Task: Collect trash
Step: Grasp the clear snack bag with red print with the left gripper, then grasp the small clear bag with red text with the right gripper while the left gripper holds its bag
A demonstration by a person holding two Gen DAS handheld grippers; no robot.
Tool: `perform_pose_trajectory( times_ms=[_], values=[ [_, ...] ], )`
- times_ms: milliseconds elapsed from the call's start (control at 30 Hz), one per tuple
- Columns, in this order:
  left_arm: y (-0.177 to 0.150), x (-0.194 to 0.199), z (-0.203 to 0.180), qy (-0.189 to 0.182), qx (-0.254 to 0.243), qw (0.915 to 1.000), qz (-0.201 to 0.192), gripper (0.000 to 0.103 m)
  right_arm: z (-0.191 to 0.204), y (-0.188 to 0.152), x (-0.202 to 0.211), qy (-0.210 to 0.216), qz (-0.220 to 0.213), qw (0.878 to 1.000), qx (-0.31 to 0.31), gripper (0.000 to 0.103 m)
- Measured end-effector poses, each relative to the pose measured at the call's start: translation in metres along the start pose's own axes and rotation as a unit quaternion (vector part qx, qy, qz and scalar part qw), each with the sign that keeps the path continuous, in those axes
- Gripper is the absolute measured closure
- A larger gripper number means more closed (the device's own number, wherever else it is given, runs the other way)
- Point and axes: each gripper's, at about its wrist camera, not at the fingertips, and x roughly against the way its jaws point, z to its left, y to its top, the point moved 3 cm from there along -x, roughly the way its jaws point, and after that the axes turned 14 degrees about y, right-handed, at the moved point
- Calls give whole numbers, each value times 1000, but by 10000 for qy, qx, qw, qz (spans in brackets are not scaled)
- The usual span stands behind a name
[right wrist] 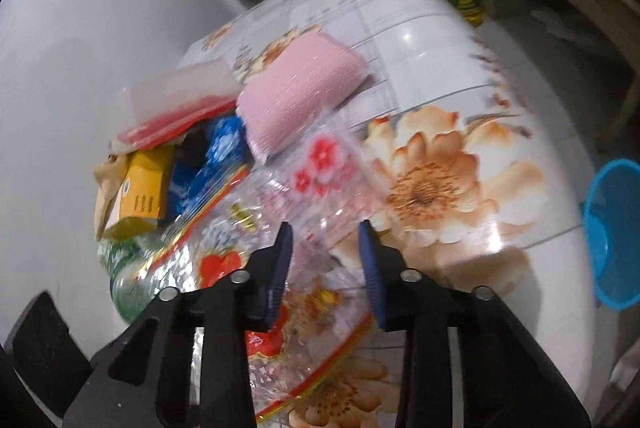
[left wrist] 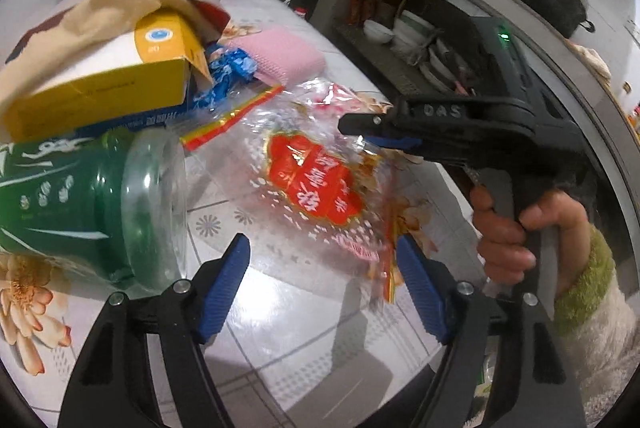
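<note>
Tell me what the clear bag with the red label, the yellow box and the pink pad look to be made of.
Clear bag: thin glossy plastic film, judging by its crinkles, glare and the tablecloth showing through.
Yellow box: printed cardboard with a matte finish; its torn end flap holds a crease.
Pink pad: probably a sponge or a ribbed cloth; soft, dull and finely ridged, though blur leaves it open.

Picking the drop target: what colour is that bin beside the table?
Bright blue bin; right wrist view shows it best.
</note>
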Motion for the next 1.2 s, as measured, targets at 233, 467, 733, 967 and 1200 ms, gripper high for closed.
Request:
perform_pose_trajectory(
  times_ms=[233,467,733,967,1200],
  values=[
    [7,-5,-8,-78,39,10000,3,34,5,-13,0,327,428,9985,27,85],
    [9,-6,-16,-230,76,9997,18,53,4,-39,14,565,519,9970,-138,88],
    [-2,8,-19,-312,-21,9994,-134,90,-6,-72,28,579,443,9965,-421,91],
    [-10,20,-22,-225,-296,9992,-126,100,4,-93,35,418,534,9970,-379,92],
    [-13,3,-12,93,-224,9993,279,98,24,-87,16,-46,723,9973,-112,89]
  ],
)
